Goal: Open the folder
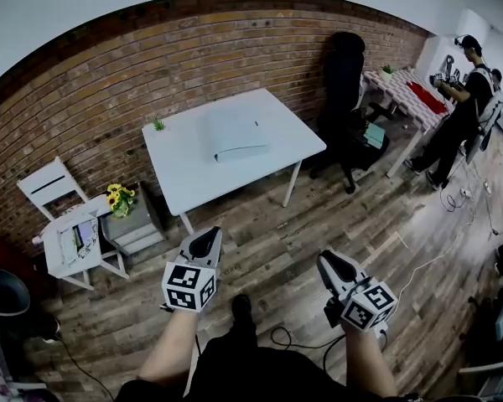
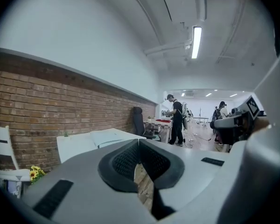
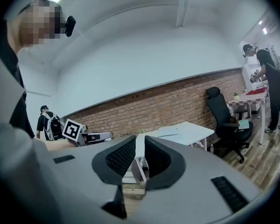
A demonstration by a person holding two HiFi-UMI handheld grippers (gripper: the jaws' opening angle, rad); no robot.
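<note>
A pale, closed folder (image 1: 235, 134) lies flat on the white table (image 1: 184, 174) against the brick wall. Both grippers hang over the wooden floor, well short of the table's near edge and pointing toward it. My left gripper (image 1: 208, 243) is shut with nothing in it; in the left gripper view its tips (image 2: 139, 143) meet, and the folder (image 2: 113, 136) shows far off. My right gripper (image 1: 329, 263) holds nothing; in the right gripper view a narrow gap (image 3: 140, 141) separates its pads, and the table (image 3: 191, 132) lies beyond.
A black office chair (image 1: 345, 74) stands right of the table. A white chair (image 1: 67, 224) and yellow flowers (image 1: 120, 198) are to its left. A small plant (image 1: 158, 125) sits on the table's far-left corner. A person (image 1: 465, 99) works at a far-right table. Cables (image 1: 285, 337) lie by my feet.
</note>
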